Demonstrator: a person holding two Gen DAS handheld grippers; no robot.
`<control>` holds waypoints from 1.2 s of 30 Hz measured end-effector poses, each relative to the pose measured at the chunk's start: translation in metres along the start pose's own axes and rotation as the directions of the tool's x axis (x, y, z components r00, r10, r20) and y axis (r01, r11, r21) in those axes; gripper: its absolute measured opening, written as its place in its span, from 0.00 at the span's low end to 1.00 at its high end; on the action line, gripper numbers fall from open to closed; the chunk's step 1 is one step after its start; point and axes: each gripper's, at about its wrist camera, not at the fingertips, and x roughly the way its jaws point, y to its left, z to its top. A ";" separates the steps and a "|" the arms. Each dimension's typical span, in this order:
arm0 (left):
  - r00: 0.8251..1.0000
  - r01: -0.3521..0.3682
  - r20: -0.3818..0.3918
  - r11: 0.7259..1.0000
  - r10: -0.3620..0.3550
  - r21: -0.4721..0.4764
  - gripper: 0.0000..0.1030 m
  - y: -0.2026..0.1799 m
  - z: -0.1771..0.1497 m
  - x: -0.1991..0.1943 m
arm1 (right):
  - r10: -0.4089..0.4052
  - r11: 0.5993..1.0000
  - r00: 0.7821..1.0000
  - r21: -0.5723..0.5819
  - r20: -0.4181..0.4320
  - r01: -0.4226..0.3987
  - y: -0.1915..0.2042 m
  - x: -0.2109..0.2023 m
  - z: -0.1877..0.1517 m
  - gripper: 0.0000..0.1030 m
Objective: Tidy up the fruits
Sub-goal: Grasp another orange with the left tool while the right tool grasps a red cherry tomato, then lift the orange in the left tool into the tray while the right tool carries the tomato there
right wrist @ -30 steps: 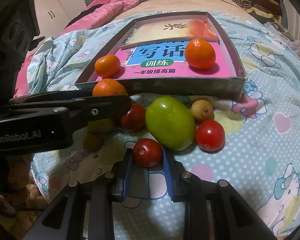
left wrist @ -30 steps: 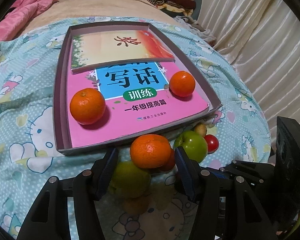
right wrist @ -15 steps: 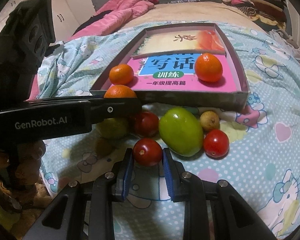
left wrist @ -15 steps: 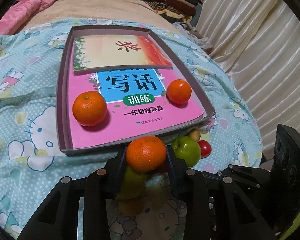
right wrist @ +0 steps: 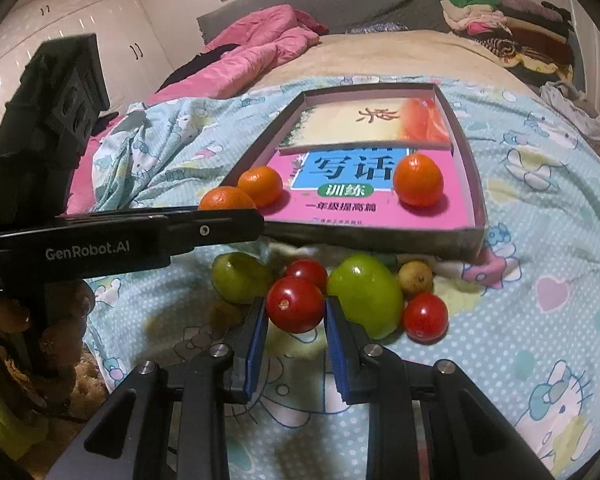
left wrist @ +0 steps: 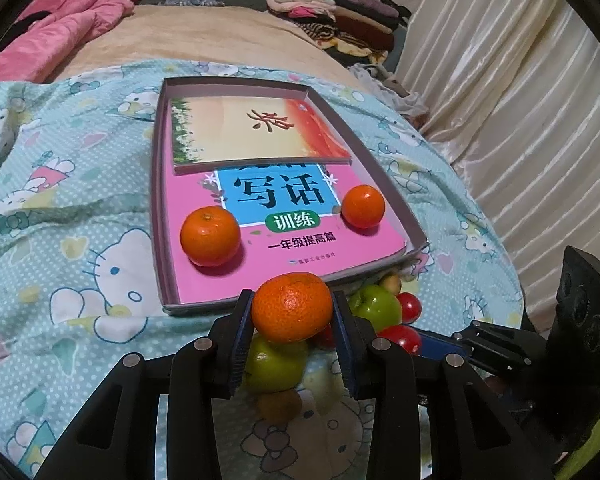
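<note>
The left gripper [left wrist: 293, 312] pinches a tangerine [left wrist: 292, 306] across its middle, just before the tray [left wrist: 158, 216]. The right gripper [right wrist: 296, 316] has its jaws pressed on a cherry tomato [right wrist: 295, 304]; both fruits look light, soft and easily bruised.

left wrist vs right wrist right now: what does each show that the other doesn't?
Left wrist only: cream pleated curtain; left gripper, jaws clamped on a round orange tangerine.

Right wrist only: white wardrobe doors; small yellow-brown fruit; right gripper, jaws clamped on a red cherry tomato.

Both: shallow grey cardboard tray holding two tangerines on a pink workbook, green fruits, Hello Kitty blanket.
</note>
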 end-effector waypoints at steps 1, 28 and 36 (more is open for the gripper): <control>1.000 0.000 0.006 1.000 0.000 -0.003 0.37 0.001 0.000 -0.002 | 0.000 1.000 1.000 -0.004 0.004 0.000 0.001 -0.001 0.001 0.28; 0.992 -0.040 0.116 0.999 0.040 -0.009 0.37 -0.002 0.011 -0.025 | -0.056 0.997 0.989 -0.042 0.135 0.062 -0.005 -0.016 0.026 0.28; 0.991 -0.055 0.119 0.998 0.057 -0.024 0.37 -0.003 0.014 -0.021 | -0.082 0.996 0.984 -0.007 0.161 0.085 -0.018 -0.018 0.032 0.28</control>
